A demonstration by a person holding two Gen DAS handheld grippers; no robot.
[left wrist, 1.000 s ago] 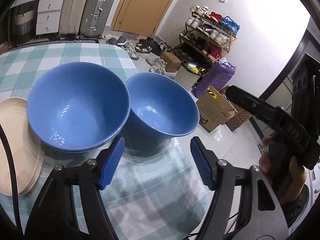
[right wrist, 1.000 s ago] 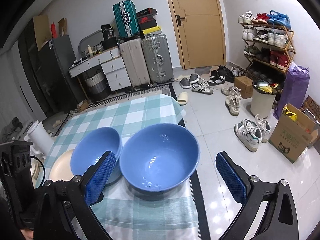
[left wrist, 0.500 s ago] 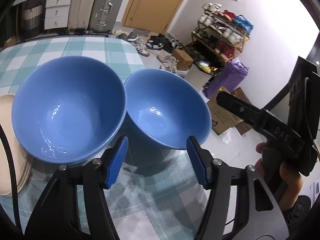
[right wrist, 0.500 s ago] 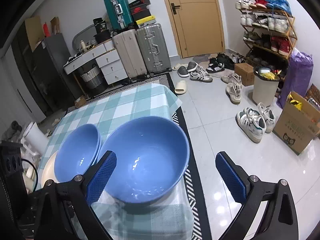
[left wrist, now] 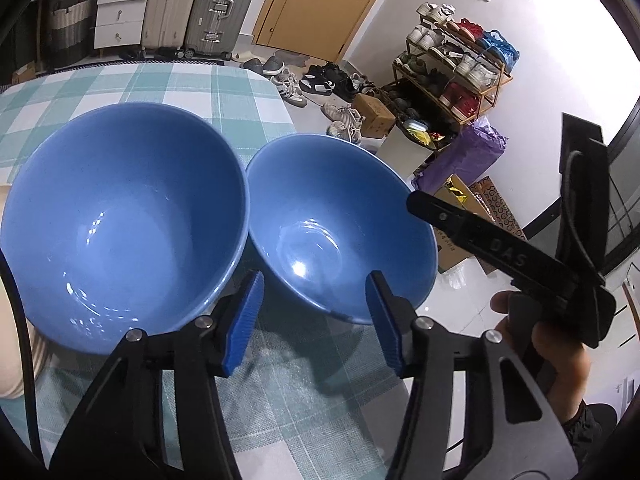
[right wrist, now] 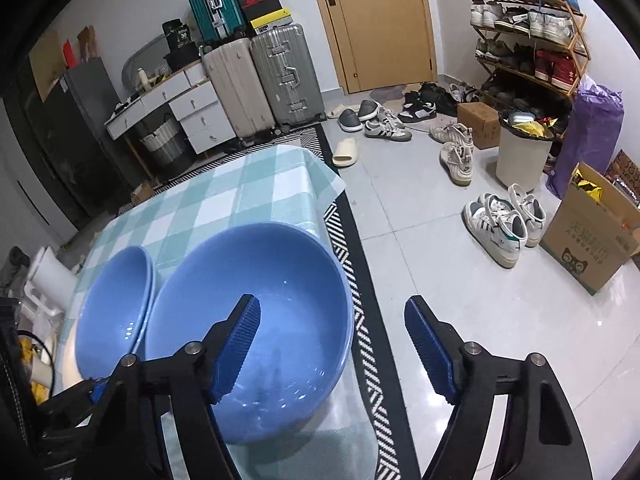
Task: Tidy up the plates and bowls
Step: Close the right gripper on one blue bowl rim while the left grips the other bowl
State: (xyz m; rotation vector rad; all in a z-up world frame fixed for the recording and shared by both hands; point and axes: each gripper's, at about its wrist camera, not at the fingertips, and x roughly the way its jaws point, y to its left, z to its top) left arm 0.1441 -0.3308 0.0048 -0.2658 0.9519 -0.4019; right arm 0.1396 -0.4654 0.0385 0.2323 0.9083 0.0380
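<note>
Both grippers have closed in on the bowls since a second ago, and the right gripper (right wrist: pixel 332 340) now straddles the near-right rim of the glossy blue ceramic bowl on the right (right wrist: pixel 256 312), its left blue pad inside the bowl and its right pad outside over the floor; its jaws stand wide, gripping nothing. Leftmost in the left wrist view lies a stack of beige plates (left wrist: pixel 8 360), partly hidden by the larger-looking glossy blue bowl (left wrist: pixel 120 232). That bowl's rim touches, or nearly touches, the right bowl's (left wrist: pixel 340 232). Both sit on the green-and-white checked tablecloth (left wrist: pixel 168 92). The left gripper (left wrist: pixel 316 320) hovers at the right bowl's near edge, jaws moderately apart and empty. Further right, a hand (left wrist: pixel 556 348) holds the right gripper's handle.
</note>
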